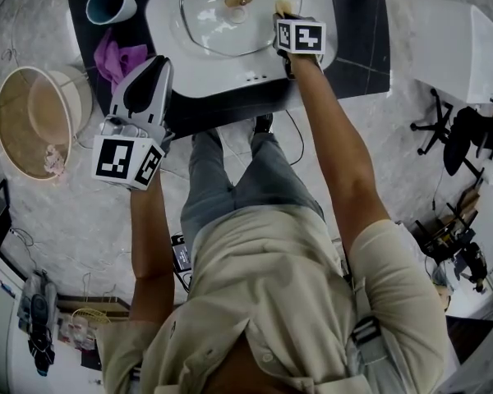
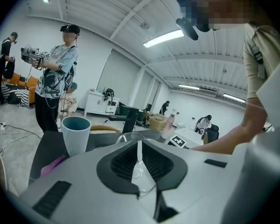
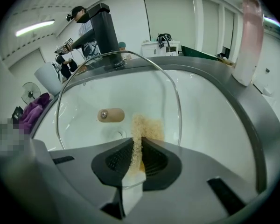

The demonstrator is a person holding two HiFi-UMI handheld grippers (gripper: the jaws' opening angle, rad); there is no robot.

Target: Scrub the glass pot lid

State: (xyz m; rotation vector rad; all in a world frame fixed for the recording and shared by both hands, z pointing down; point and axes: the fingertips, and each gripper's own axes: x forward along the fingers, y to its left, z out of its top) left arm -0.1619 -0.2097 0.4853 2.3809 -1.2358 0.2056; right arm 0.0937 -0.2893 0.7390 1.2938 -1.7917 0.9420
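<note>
Right tool [image 3: 137, 143] pinches a tan scrub pad [image 3: 148, 126] against the glass pot lid [image 3: 144, 85] in the sink [image 3: 214, 115]; left tool [image 2: 139, 146] is closed, empty.

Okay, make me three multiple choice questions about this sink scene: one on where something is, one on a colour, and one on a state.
1. Where is the lid?
A. in the sink
B. on the floor
C. in the bin

2. What colour is the cloth by the cup?
A. green
B. orange
C. purple

3. How is the right gripper?
A. open and empty
B. shut on the sponge
C. shut on a bottle

Answers:
1 A: the head view shows the lid lying in the white basin.
2 C: the cloth is purple against the black counter.
3 B: the right gripper view shows both jaws pressed on the yellowish sponge.
</note>
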